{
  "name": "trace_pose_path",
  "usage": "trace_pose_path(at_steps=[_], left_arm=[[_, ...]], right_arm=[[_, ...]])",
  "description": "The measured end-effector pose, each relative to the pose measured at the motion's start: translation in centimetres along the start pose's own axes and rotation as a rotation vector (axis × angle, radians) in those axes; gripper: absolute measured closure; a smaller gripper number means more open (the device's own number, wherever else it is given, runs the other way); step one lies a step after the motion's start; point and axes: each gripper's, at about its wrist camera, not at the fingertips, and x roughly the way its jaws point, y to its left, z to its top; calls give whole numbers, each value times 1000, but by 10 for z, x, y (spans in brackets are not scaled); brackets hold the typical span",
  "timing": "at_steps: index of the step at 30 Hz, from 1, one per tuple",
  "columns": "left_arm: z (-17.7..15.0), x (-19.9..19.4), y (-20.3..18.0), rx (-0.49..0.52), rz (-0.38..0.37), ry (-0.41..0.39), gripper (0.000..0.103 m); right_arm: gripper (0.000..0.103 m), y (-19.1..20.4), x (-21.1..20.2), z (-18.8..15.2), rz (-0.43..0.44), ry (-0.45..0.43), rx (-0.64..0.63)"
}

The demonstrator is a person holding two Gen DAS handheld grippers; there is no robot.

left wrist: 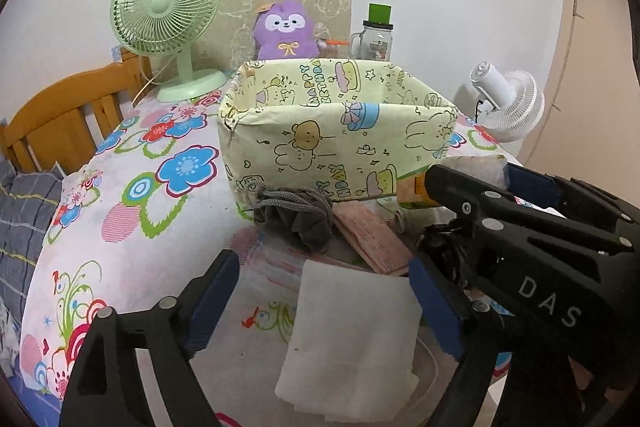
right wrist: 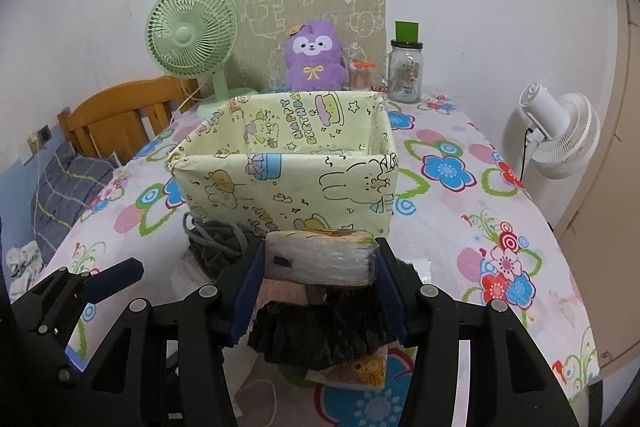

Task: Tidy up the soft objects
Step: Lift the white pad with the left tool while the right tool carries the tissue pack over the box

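A plastic-wrapped tissue pack [right wrist: 322,259] sits clamped between the right gripper's [right wrist: 320,291] blue pads, just before the yellow box [right wrist: 288,179]. A white folded cloth [left wrist: 352,339] lies between the left gripper's [left wrist: 328,303] parted fingers, nearer than the grey pouf [left wrist: 298,219] touching the box.

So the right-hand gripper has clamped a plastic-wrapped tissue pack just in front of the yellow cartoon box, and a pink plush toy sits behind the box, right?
Nearly. The plush toy behind the yellow cartoon box is purple, not pink, as the right wrist view shows. The rest holds: the right gripper is shut on the plastic-wrapped tissue pack just in front of the box.
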Motion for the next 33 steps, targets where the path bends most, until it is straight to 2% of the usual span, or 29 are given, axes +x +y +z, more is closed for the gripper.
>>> trace_pose_path(at_steps=[14,21,24,26,27,30,33], left_arm=[[-21,2,-12,42,-16,25,9],[-30,11,-17,48,-11,50,9],[-33,16,-17,41,26,55,9],[-34,19,-16,37,15,59,10],[-35,20,-15,29,1,64,14],[-35,23,-14,19,-5,76,33],[-35,23,-13,14,-12,84,39]], right_arm=[[47,6,-11,-21,11,3,8],[47,5,-9,-29,14,2,16],[47,3,-7,-29,6,6,20],[47,4,-7,-30,1,5,13],[47,4,-7,-30,0,5,12],[47,5,-6,-31,-5,5,6],[47,5,-6,-30,-6,3,4]])
